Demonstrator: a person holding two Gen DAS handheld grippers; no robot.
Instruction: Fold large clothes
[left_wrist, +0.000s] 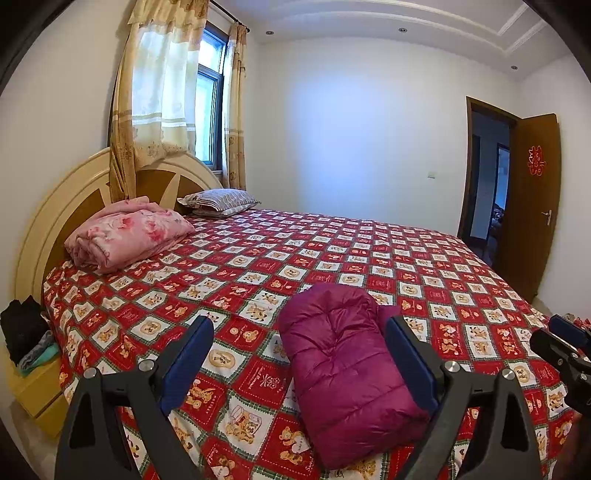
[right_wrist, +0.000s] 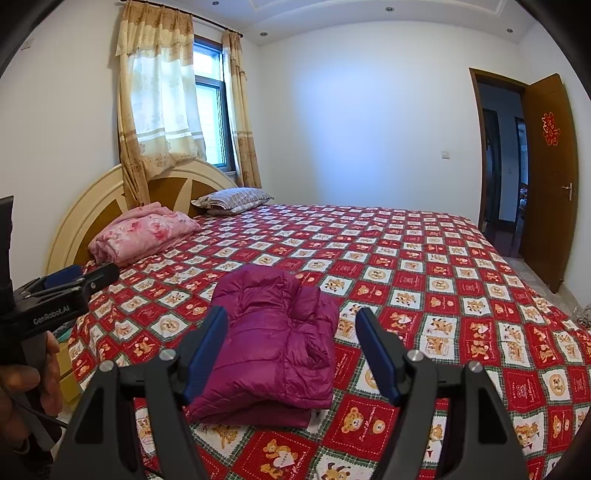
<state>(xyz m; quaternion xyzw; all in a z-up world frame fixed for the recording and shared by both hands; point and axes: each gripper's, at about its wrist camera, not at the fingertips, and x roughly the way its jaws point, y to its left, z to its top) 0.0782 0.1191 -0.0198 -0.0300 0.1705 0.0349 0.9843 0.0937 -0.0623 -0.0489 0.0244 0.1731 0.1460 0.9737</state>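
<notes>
Blue-padded left gripper (left_wrist: 300, 345) stands wide above the red bear-patterned quilted bedspread (left_wrist: 236, 266), holding nothing; the folded magenta puffer jacket (left_wrist: 343, 369) lies on the bedspread between its fingers, untouched. From the right wrist, the right gripper (right_wrist: 291, 343) gapes wide and empty over the bedspread (right_wrist: 424, 258), with the jacket (right_wrist: 273, 343) beneath.

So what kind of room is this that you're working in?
A bedroom in a home, most likely. A large bed with a red bear-print cover fills it, with a curved headboard, a striped pillow and a curtained window behind. A folded purple jacket lies on the bed.
</notes>
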